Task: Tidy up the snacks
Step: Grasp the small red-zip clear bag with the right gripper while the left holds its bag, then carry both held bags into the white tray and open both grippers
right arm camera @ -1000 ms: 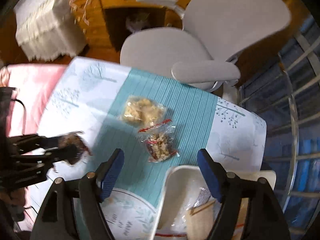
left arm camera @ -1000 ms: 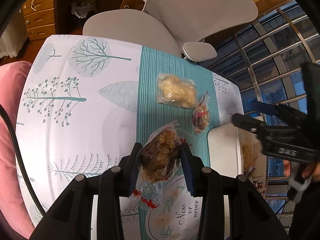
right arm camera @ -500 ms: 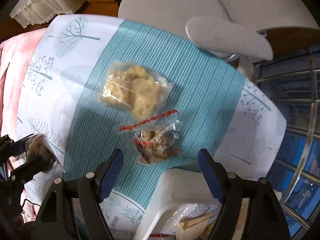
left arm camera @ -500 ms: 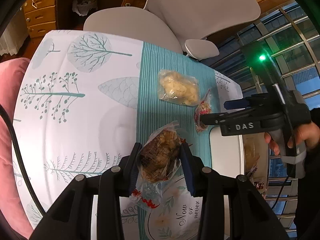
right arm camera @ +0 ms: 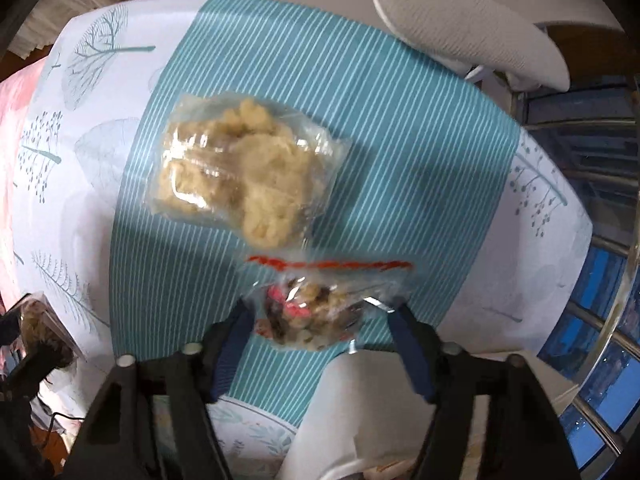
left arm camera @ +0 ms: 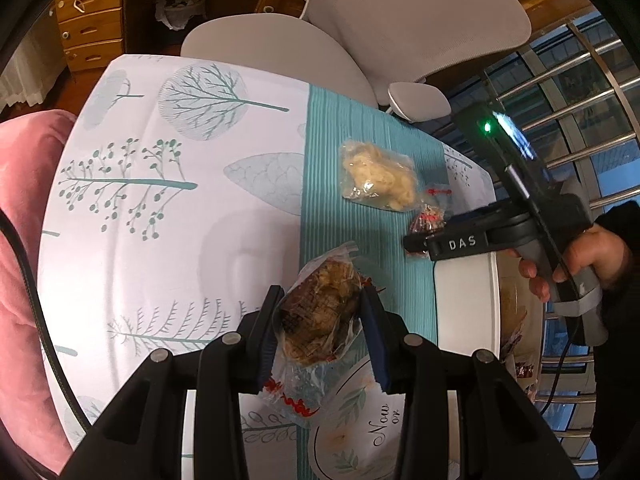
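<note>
The small bag [right arm camera: 320, 312] of mixed snacks lies on the teal runner [right arm camera: 400, 160], just beside the white bin [right arm camera: 360, 400] and touching the near edge of the pale bag [right arm camera: 244, 176]. It is a thin clear pouch with a red zip strip along its far edge. By its look it is light, limp and crinkly, with loose hard pieces inside that will shift under pressure. The film is likely slippery. Take hold across the filled middle, not the empty film or the zip strip, and close gently to avoid crushing the contents.

The right gripper [right arm camera: 320, 344] straddles this bag with its jaws spread, one blue pad on each side. The pads do not appear to press the film yet, though motion blur limits certainty.

The pale bag, larger and puffier, rests flat on the runner farther out. It will probably need a wider grip.

The left gripper [left arm camera: 324, 344] is clamped on the dark bag [left arm camera: 320, 312], held above the tablecloth [left arm camera: 160, 200]. The film bunches and hangs below the pads, which confirms how soft these pouches are.

The bin already holds some packets. A grey chair [left arm camera: 360, 40] stands beyond the table.
</note>
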Action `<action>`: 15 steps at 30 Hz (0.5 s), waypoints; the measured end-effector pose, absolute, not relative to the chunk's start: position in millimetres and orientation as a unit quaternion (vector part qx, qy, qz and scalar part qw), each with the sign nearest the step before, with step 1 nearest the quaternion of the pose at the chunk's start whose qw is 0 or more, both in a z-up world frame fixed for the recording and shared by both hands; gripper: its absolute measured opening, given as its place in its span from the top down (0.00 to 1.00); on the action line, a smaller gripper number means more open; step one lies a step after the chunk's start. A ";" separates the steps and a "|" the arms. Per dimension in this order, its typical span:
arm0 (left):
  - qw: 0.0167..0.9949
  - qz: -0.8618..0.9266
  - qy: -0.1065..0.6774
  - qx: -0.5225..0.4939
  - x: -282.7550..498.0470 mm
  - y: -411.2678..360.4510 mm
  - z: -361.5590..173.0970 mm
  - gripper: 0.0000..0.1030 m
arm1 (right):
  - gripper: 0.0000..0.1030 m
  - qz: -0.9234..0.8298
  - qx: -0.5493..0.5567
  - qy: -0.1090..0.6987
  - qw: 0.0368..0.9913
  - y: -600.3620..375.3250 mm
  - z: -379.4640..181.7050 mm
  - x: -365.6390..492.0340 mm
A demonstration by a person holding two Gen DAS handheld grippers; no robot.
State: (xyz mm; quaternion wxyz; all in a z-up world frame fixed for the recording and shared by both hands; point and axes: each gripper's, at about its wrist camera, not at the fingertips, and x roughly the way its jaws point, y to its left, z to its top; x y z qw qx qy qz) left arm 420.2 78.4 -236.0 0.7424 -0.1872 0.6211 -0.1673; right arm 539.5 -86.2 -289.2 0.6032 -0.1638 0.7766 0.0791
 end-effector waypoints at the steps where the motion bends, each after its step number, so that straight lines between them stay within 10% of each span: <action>1: 0.744 -0.167 0.619 -0.189 419.8 80.7 -234.1 0.64 | 0.42 0.078 -0.161 0.776 0.605 -87.2 -289.6 539.1; 15: 0.762 -0.163 0.599 -0.187 398.5 111.3 -204.6 0.64 | 0.49 0.060 -0.120 0.770 0.624 -90.7 -279.8 520.0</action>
